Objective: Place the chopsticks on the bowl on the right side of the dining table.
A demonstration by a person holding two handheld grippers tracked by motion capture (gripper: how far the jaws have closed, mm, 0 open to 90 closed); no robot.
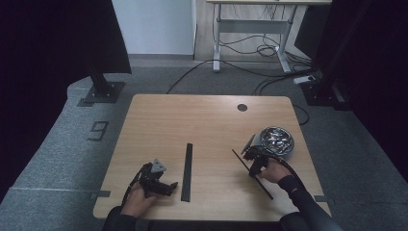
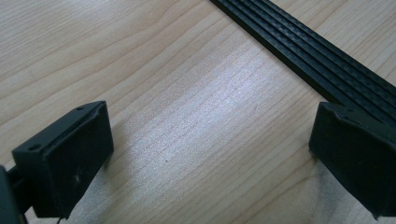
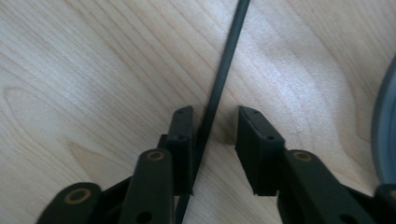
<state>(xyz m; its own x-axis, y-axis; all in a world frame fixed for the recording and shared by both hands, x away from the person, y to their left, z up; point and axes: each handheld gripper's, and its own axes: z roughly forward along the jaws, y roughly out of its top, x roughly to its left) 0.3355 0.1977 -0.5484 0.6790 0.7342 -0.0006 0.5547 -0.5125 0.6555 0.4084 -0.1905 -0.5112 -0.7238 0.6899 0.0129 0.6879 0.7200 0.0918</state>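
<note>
on the light wood table — two black strips, two grippers

at the right side of the table (image 1: 207,103) the right gripper (image 1: 253,161) sits low over a thin black strip (image 1: 252,174) that runs on a slant from near the bowl toward the person's edge. looking along this gripper's own jaws, the thin black strip (image 3: 223,70) runs right up between them — it lies against the inner face of the left-hand jaw, while a clear gap shows between it and the other jaw, so the pads are not pinching it; jaws partly spread. just past the gripper, touching or very close to it, sits a shiny metal bowl (image 1: 277,141) near the table's right edge; what it holds is too small to tell.

over on the left, the left gripper (image 1: 159,185) rests low on the table in the person's left hand (image 1: 137,199), jaws spread wide with bare wood between them. a wider ribbed black strip (image 1: 187,172) lies lengthwise at the table's middle, just beside this gripper — the ribbed strip (image 2: 299,51) passes close by one of its jaws, not between them. the two strips lie well apart.
</note>
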